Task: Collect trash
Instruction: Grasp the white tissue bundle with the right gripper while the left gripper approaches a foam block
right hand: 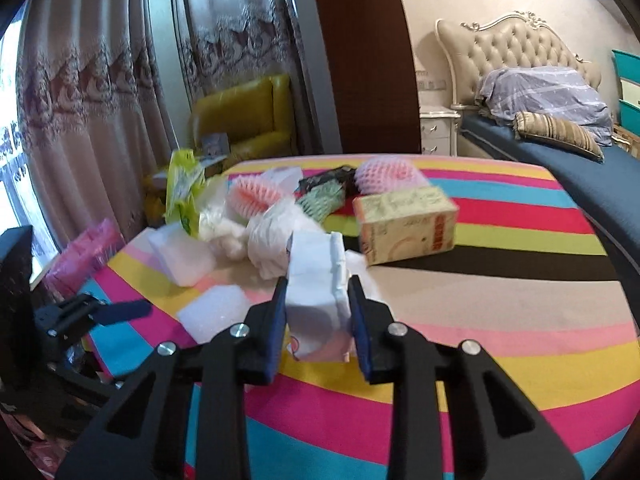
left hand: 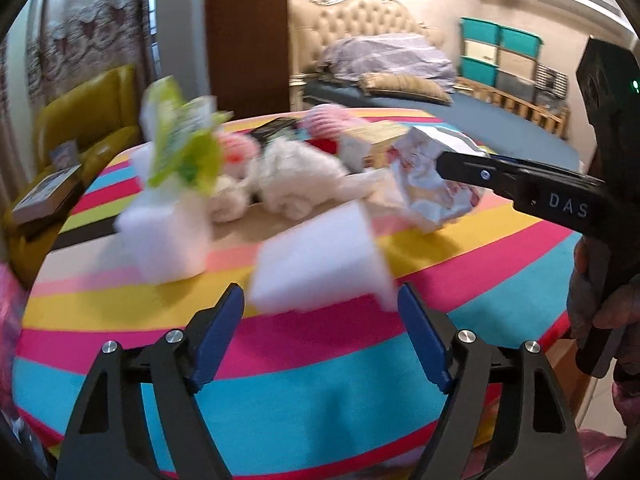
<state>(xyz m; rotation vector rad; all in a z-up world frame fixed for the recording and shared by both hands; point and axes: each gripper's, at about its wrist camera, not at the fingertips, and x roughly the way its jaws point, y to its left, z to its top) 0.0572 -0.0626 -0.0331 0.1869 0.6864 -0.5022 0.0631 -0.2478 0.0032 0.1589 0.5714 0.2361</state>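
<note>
Two grippers work one heap of rubbish on the round table under its rainbow-striped cloth (right hand: 500,248). The right gripper (right hand: 318,312) has its blue pads clamped on a crumpled white paper wrapper with faint pink print (right hand: 316,292), the wad standing up between the fingers at twelve o'clock from the camera. Such paper should be very light and springy, with no stiffness to speak of (it may crush further and slip if gripped only by a loose flap), so a hold across the thick middle of the wad, as here, looks sound.

The left gripper (left hand: 320,300) stands released, its jaws spread, with a white foam block (left hand: 320,256) just ahead at twelve o'clock, its near edge lying between the fingertips; the blur hides whether either pad touches it, though no squeeze shows. Foam like this is probably featherweight, soft and slightly grippy; taking it across its flat sides near the centre should keep it from pivoting.

A second white foam block (left hand: 164,236) lies at ten o'clock of the left gripper. Beyond, towards twelve, sit white crumpled plastic bags (left hand: 296,176), pink foam fruit nets (right hand: 390,174) and a yellow-green plastic packet (left hand: 180,140). From the right gripper, a beige cardboard carton (right hand: 406,226) rests at one o'clock, stiffer than the rest and likely needing a wider bite.
</note>
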